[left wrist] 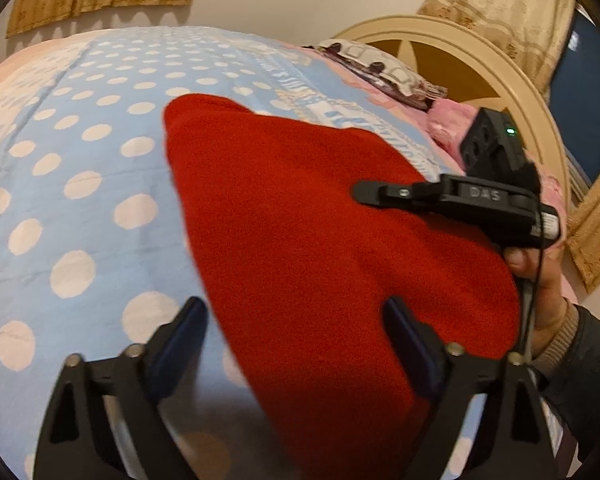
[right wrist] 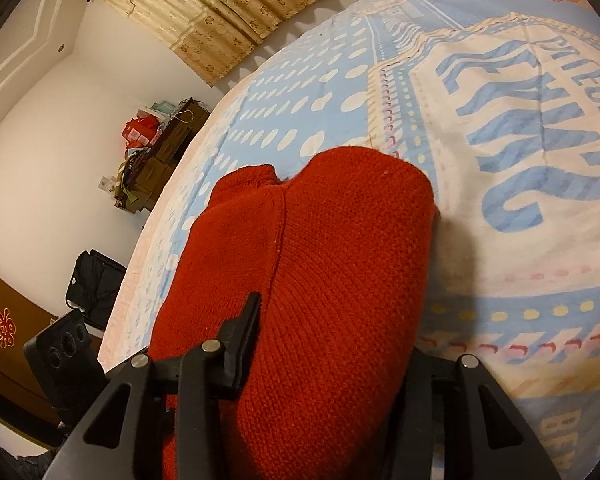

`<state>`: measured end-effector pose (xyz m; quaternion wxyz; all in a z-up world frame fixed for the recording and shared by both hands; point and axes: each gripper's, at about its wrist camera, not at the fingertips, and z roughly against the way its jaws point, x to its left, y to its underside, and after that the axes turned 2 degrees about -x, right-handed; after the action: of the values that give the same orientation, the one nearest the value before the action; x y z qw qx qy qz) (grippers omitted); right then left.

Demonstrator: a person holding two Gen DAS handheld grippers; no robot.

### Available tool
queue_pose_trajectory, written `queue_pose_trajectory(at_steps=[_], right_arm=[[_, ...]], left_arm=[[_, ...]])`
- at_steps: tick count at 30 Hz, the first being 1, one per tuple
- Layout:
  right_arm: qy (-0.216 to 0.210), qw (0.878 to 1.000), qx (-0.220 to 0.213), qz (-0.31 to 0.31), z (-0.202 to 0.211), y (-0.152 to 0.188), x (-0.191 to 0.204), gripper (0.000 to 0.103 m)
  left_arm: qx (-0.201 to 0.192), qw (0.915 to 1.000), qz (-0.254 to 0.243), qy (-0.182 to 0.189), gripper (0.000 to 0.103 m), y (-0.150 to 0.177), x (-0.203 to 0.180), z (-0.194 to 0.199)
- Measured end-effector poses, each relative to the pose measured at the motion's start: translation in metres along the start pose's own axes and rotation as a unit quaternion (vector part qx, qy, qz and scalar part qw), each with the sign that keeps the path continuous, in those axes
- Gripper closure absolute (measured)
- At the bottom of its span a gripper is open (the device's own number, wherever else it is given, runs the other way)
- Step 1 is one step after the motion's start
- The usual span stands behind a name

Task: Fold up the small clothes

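Bedspread, pale blue with white dots, on the left of the left wrist view; red knitted sweater in the middle of it, bunched rather than flat, running from near the camera out to the far side. Left gripper spread wide over the sweater's near left edge, one finger above bare bedspread, the other above red knit, nothing pinched. Further right, right gripper reaching in sideways over the sweater, held by a hand in a dark sleeve; "DAS" readable on its body. Beyond that, a cream headboard and pillows at the far right. From the right wrist view, right gripper drawn in around a thick fold of the sweater, left finger against the knit, right finger hidden behind the bulge, so apparently pinching it though not certain. Likely trouble: grabbing several layers at once and dragging the whole heap instead of turning one fold, or the soft knit slipping out and the fold landing crooked. Large blue lettering on the bedspread's cream panel to the right, upside down, not safely readable; red paper-cut character on the brown door at the near left.
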<state>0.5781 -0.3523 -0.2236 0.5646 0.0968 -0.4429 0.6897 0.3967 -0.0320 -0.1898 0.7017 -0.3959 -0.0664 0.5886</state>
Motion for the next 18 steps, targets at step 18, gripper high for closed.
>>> queue_pose_trajectory(at_steps=[18], right_arm=[[0.026, 0.998, -0.025, 0.048, 0.004, 0.003, 0.029, 0.069]], left_arm=[[0.001, 0.9998, -0.02, -0.008, 0.056, -0.011, -0.014, 0.022]])
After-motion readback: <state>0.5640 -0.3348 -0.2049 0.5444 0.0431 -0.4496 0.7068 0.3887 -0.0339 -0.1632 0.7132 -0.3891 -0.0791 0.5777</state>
